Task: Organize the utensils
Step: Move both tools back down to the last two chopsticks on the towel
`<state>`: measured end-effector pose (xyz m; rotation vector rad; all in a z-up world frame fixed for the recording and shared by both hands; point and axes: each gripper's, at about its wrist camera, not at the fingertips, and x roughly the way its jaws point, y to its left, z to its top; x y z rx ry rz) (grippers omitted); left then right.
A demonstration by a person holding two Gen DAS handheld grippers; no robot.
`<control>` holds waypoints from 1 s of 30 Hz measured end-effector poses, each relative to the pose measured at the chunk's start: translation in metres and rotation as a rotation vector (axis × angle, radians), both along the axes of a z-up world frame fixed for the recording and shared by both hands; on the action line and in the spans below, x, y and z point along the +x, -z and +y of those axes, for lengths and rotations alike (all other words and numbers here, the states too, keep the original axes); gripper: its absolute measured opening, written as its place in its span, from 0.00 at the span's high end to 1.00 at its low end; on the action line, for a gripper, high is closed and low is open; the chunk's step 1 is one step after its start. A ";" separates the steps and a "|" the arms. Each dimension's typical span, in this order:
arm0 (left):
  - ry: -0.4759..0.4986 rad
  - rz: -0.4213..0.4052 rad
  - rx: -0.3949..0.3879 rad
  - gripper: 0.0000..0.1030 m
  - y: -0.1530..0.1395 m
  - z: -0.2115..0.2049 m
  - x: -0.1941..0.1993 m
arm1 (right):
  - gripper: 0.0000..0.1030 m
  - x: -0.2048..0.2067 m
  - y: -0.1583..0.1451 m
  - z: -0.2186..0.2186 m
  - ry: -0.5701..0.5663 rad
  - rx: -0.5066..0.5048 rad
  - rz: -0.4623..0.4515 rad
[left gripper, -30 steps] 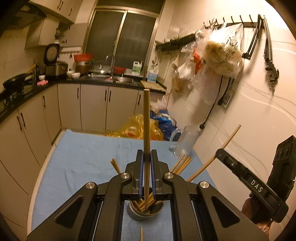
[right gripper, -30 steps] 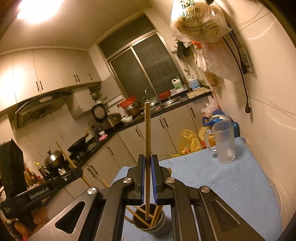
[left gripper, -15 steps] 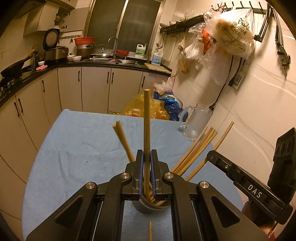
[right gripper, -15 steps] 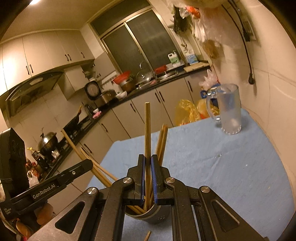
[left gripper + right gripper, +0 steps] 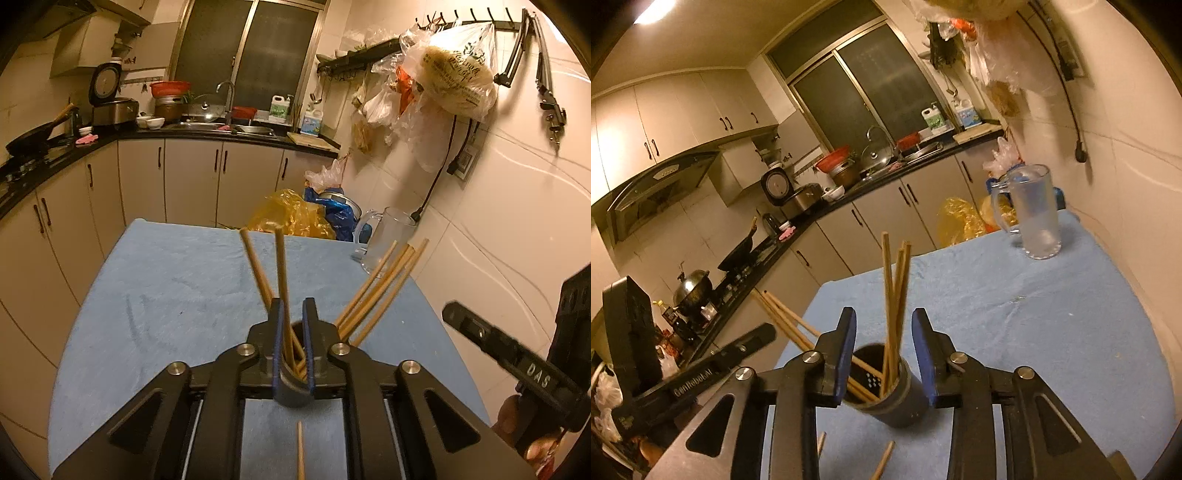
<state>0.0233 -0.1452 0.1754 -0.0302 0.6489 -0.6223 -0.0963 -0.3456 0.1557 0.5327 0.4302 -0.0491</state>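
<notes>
A dark grey utensil cup (image 5: 291, 389) stands on the blue-clothed table (image 5: 166, 295) and holds several wooden chopsticks (image 5: 380, 288). My left gripper (image 5: 293, 310) hangs just over the cup. Its jaws are opening, and one upright chopstick (image 5: 280, 266) stands loose between them, against the left pad. My right gripper (image 5: 884, 317) is over the same cup (image 5: 892, 397) with its jaws opening wide. A chopstick (image 5: 887, 280) stands free between them, its lower end in the cup. Each gripper shows at the edge of the other's view.
A glass mug (image 5: 388, 240) (image 5: 1034, 218) stands at the table's far right by the tiled wall. Loose chopsticks (image 5: 300, 450) (image 5: 882, 461) lie on the cloth near me. Kitchen cabinets (image 5: 192, 177) and plastic bags (image 5: 291, 218) sit beyond the table.
Both grippers have sunk toward the cup with their chopsticks. Both sets of jaws, shut on a chopstick before, have parted, and the chopsticks now lean in the cup.
</notes>
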 end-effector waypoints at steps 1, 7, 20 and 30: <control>-0.005 -0.005 -0.003 0.81 0.001 0.005 -0.006 | 0.55 -0.007 0.003 0.003 0.002 -0.007 0.005; -0.064 -0.017 0.024 0.78 0.025 0.041 -0.047 | 0.46 -0.037 0.044 0.035 -0.004 -0.058 0.110; -0.230 0.107 0.168 0.65 0.148 0.116 -0.092 | 0.46 -0.070 0.119 0.098 0.014 -0.156 0.220; -0.216 0.101 0.156 0.64 0.153 0.116 -0.096 | 0.55 -0.064 0.145 0.083 0.025 -0.069 0.322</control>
